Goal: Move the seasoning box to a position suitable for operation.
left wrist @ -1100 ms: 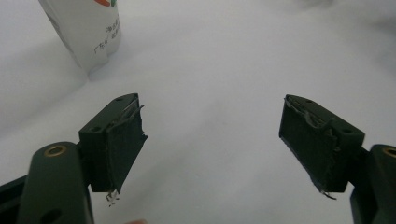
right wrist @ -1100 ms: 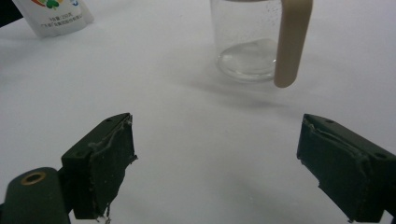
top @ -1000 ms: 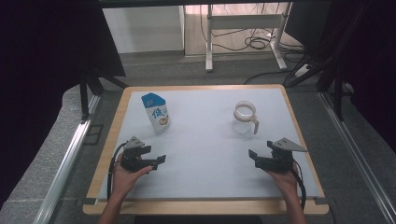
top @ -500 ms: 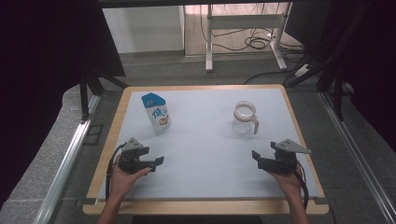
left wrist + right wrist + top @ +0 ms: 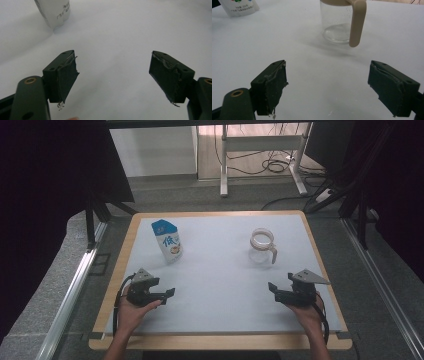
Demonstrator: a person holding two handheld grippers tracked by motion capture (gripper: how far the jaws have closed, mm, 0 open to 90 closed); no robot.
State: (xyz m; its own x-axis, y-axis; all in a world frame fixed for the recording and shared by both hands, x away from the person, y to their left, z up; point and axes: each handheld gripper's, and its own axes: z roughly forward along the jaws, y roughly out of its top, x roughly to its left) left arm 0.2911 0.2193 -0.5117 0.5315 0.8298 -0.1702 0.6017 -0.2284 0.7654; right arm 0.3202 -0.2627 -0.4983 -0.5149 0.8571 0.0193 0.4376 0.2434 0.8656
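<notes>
Both hand-held grippers empty, jaws spread, low over the worktop (image 5: pixel 220 320).
Left hand-held gripper (image 5: pixel 167 293) sat lower left of the high view, well apart from the milk carton (image 5: pixel 167 241) at upper left. Right hand-held gripper (image 5: pixel 272 287) sat lower right, released, near the glass jug (image 5: pixel 262 247) with its beige handle (image 5: pixel 357 22), not touching it.

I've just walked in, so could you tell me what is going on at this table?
A person holds a claw in each hand near the table's front edge. The left claw and the right claw are both open and hold nothing. A milk carton stands beyond the left one, a clear glass jug beyond the right one, both untouched.
</notes>
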